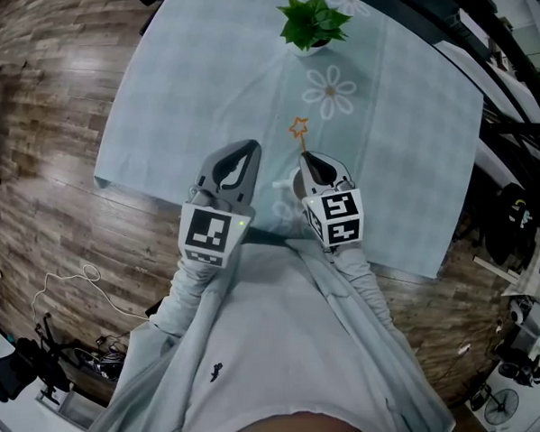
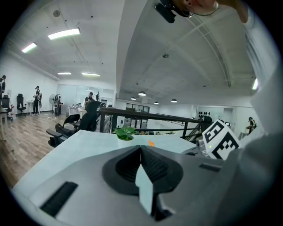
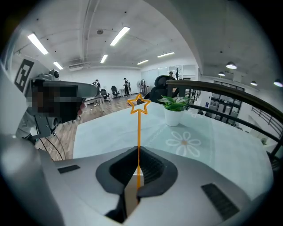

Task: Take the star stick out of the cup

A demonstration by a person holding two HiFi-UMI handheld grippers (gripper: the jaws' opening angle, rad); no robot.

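Note:
A thin orange stick topped with a star outline (image 3: 139,104) stands upright between the jaws of my right gripper (image 3: 138,152), which is shut on its lower part. In the head view the star (image 1: 299,126) sticks out past the right gripper (image 1: 307,156) over the pale table. What may be the cup (image 1: 286,190) shows as a pale shape just left of that gripper, mostly hidden. My left gripper (image 1: 242,152) hovers beside it, jaws shut with nothing between them (image 2: 141,149). The orange star (image 2: 151,143) peeks over it.
The table wears a light blue cloth (image 1: 218,87) with a white flower print (image 1: 329,92). A small potted plant (image 1: 312,23) stands at the far side. The table's near edge runs under both grippers. Wooden floor lies to the left, and black railings and gear to the right.

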